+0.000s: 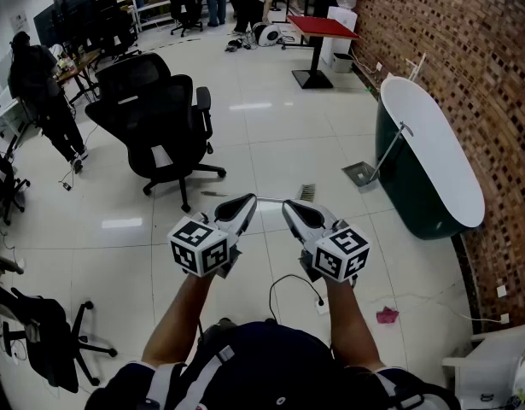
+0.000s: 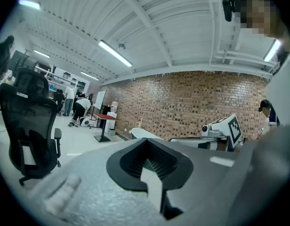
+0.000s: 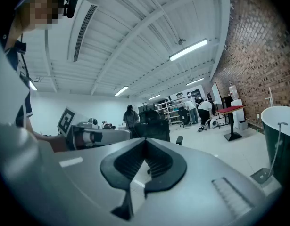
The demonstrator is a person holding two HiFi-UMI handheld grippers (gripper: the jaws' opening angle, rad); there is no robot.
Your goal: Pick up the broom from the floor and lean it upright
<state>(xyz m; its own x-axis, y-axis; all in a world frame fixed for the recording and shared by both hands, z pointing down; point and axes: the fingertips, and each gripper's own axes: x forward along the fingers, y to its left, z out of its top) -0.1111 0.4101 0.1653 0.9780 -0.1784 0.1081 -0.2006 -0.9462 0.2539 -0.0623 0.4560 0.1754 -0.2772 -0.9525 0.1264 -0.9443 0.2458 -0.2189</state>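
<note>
In the head view a thin pale broom handle [image 1: 271, 199] lies on the white floor tiles, with what looks like its striped head [image 1: 306, 192] at the right end. Both grippers hover side by side above it, pointing forward and nearly level. My left gripper [image 1: 245, 202] is shut and empty, and so is my right gripper [image 1: 292, 208]. In the left gripper view the closed jaws [image 2: 147, 166] hold nothing, and the right gripper [image 2: 220, 128] shows beside them. The right gripper view shows its own jaws [image 3: 144, 166] closed on nothing. The broom is in neither gripper view.
A dark green bathtub [image 1: 433, 156] stands along the brick wall at right, with a long-handled dustpan [image 1: 362, 173] leaning on it. Black office chairs [image 1: 164, 126] stand ahead on the left. A red table [image 1: 320, 28] is farther back. A cable [image 1: 296, 284] and a pink scrap [image 1: 387, 316] lie near the person's feet.
</note>
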